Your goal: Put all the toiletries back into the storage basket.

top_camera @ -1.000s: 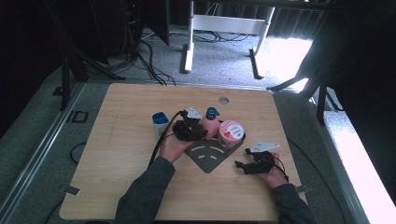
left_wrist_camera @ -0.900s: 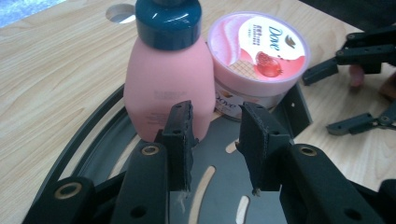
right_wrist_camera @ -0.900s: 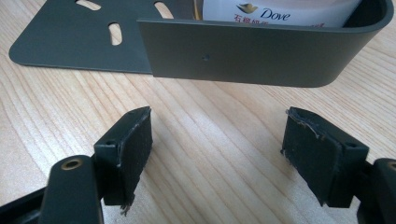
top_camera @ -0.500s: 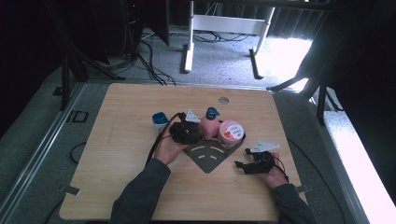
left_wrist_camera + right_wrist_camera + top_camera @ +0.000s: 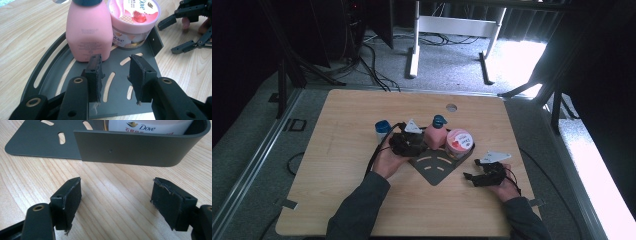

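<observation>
Hardly any shift since 1 second ago, just a slight widening of the left gripper (image 5: 116, 60) jaws, nothing between them.

Looks like backing off the pink bottle (image 5: 88, 30), standing upright on the dark slotted corner rack (image 5: 50, 75), snug against the Dove jar (image 5: 133, 22) by the raised wall, probably to stop sliding. As for the right gripper (image 5: 117, 186): wide open, empty, low over the table just outside that wall, likely on standby.

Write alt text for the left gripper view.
A pink bottle and a Dove tub stand side by side on a dark grey slotted tray. The left tool, its jaws open and empty, faces them above the tray.
</observation>
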Motion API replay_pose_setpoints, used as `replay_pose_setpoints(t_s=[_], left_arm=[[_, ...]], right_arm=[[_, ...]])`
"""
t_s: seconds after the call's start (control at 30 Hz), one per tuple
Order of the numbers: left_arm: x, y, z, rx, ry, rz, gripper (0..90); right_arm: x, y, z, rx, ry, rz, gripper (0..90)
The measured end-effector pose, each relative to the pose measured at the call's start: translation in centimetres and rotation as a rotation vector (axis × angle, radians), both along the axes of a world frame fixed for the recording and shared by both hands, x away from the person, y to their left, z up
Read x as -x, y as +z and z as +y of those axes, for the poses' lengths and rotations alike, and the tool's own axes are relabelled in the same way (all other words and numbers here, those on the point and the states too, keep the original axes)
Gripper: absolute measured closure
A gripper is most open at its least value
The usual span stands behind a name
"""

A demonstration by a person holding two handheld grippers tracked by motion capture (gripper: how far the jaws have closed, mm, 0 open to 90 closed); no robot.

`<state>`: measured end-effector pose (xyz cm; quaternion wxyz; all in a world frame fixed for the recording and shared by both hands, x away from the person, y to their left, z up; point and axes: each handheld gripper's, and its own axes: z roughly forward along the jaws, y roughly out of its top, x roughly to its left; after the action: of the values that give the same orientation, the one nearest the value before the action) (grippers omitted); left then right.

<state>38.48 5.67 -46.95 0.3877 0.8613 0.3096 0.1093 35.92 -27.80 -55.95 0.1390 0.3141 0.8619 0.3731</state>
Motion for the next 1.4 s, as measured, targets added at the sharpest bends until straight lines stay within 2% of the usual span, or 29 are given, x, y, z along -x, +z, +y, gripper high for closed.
replay_pose_setpoints(t_s=[0.23, 0.6, 1.1, 1.4], left_arm=[[0.3, 0.0, 0.4, -0.018, -0.015, 0.043, 61.0], [0.8, -0.7, 1.5, 0.000, -0.025, 0.071, 56.9], [1.8, -0.8, 3.0, -0.001, -0.032, 0.068, 53.1], [2.3, -1.1, 3.8, -0.020, -0.039, 0.091, 52.4]], right_arm=[[0.0, 0.0, 0.0, 0.000, 0.000, 0.000, 23.9], [0.0, 0.0, 0.0, 0.000, 0.000, 0.000, 23.9], [0.0, 0.0, 0.0, 0.001, 0.002, -0.003, 23.9], [0.0, 0.0, 0.0, 0.000, 0.000, 0.001, 23.9]])
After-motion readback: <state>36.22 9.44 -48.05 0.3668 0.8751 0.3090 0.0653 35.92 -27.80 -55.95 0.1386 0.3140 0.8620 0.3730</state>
